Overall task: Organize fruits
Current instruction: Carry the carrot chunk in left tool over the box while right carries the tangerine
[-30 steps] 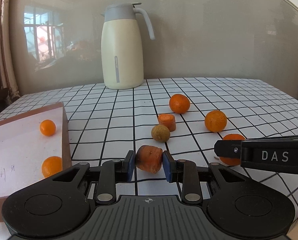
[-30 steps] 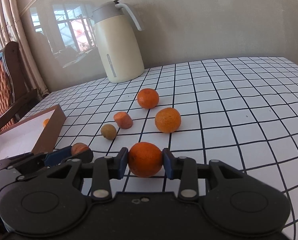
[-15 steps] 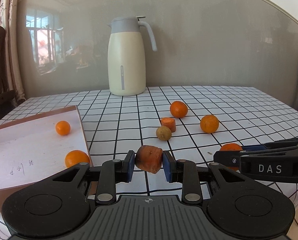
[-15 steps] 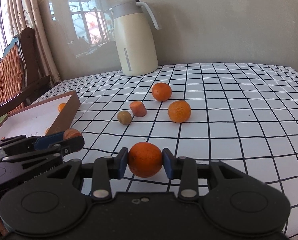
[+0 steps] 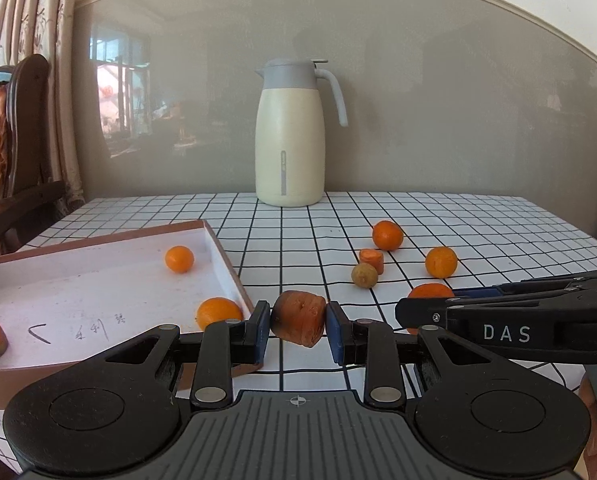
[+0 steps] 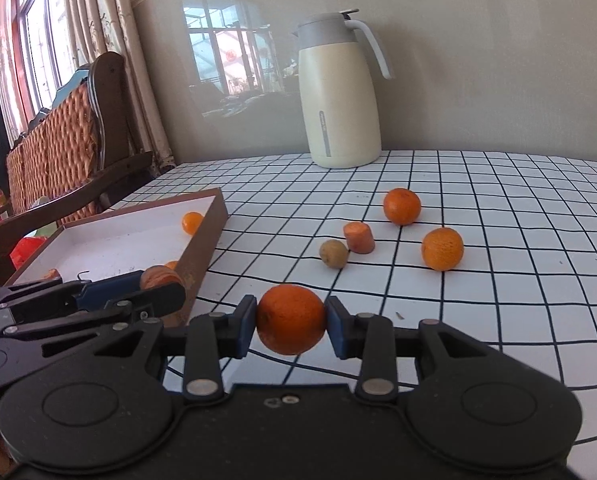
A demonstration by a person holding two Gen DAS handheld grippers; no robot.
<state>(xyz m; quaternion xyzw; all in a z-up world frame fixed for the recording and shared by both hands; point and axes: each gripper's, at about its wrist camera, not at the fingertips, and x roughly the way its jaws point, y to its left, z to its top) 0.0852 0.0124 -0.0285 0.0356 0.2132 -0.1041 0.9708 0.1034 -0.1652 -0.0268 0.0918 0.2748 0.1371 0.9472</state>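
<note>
Fruit handling had advanced: against the view one second prior, both loads were raised off the checked tablecloth (image 5: 498,216) and the shallow cardboard box (image 5: 218,248) had come closer. The left gripper (image 5: 297,326) was clamped on a rough, blunt carrot chunk (image 5: 298,322); the right gripper (image 6: 290,322) was clamped on a round, dimpled orange (image 6: 291,318). Judged step: transfer to the box. Two oranges, a carrot stub and a small brownish fruit (image 6: 333,253) remained on the cloth.

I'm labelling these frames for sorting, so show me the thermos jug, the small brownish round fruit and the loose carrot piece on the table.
thermos jug (image 5: 288,148), left wrist view, middle of its cream body
brownish round fruit (image 6: 333,253), right wrist view, centre of fruit
carrot piece (image 6: 359,237), right wrist view, its side
</note>
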